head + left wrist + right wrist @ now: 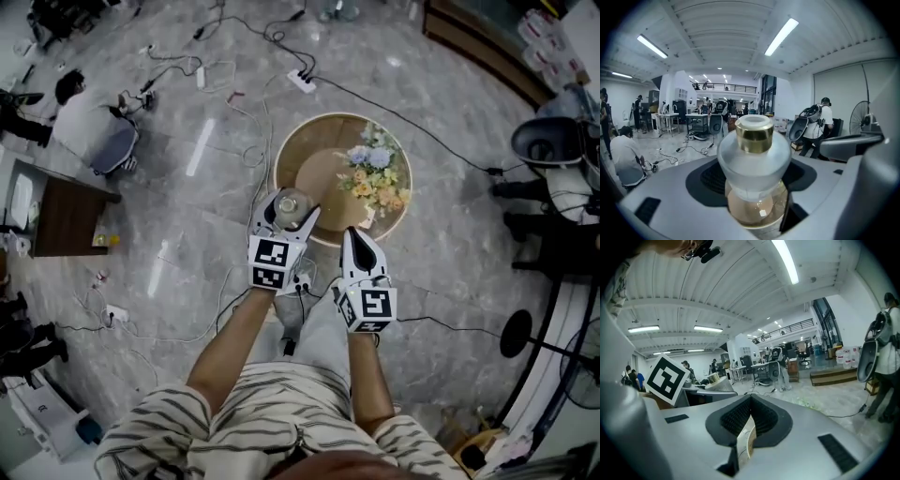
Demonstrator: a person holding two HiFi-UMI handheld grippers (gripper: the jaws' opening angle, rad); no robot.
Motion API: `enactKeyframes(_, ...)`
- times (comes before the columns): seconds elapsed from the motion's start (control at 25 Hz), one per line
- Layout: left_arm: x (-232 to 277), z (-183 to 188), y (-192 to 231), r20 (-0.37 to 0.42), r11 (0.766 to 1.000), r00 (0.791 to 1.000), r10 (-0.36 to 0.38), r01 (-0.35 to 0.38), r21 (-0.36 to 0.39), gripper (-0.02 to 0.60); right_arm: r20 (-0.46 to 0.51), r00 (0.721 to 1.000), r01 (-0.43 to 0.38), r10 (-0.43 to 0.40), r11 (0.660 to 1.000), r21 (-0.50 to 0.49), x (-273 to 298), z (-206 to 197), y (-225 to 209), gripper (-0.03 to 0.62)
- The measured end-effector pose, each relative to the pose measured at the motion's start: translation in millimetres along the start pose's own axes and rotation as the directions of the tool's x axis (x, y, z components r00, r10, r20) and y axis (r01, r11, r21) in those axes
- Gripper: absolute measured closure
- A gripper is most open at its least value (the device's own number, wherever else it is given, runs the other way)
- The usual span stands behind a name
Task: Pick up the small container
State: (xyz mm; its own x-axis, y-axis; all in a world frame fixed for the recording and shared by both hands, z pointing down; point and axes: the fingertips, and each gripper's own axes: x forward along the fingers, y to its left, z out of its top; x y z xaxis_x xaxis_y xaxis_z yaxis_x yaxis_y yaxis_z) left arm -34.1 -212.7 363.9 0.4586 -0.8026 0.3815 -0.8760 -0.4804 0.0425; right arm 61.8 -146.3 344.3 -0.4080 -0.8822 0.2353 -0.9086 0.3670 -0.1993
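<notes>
Small container (752, 157), frosted glass with gold cap, upright, long axis vertical, centred between left tongs (292, 210) at near-left rim of round worktop (314, 141). Pads (711, 177) look seated on both flanks of the widest part, so tongs spread wide but closed on the bottle rather than gaping free. Can't tell if the base rests on the worktop or sits just clear; tan surface shows through the lower glass either way. Right tongs (354, 236) closed to a sliver, nothing held, parked just right of the left pair, pointing at the near rim with only worktop edge and floor visible through the slit. Flower bunch (375, 178) further right on the worktop, apart from the container, not in the lift path. Judgement: left is the working hand, nothing to reach for since the bottle lies dead ahead inside the grip. Next move probably a straight pull up along the bottle's own axis. Rounded glass under the pads, so tilt risks slip; best kept vertical.
</notes>
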Motion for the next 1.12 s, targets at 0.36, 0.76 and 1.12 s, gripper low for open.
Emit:
enactKeyframes(0.36, -73.6, 53.5, -21.1, 0.061, 1.0, 0.998, 0.006, -0.007, 0.017, 0.256, 0.057, 0.998, -0.018, 0.02, 0.999, -0.035, -38.2, 61.9, 26.7, 0.586)
enactKeyframes(0.76, -120.8, 78.5, -33.1, 0.105, 0.999, 0.994, -0.024, 0.02, 0.036, 0.256, 0.102, 0.994, -0.028, 0.033, 0.999, -0.047, -65.5, 94.5, 50.7, 0.588)
enactKeyframes(1.12, -146.6, 74.4, -39.7, 0.111, 0.999, 0.993, -0.033, 0.028, 0.046, 0.256, 0.119, 0.993, -0.014, 0.021, 0.998, -0.057, -76.3, 95.2, 54.3, 0.588)
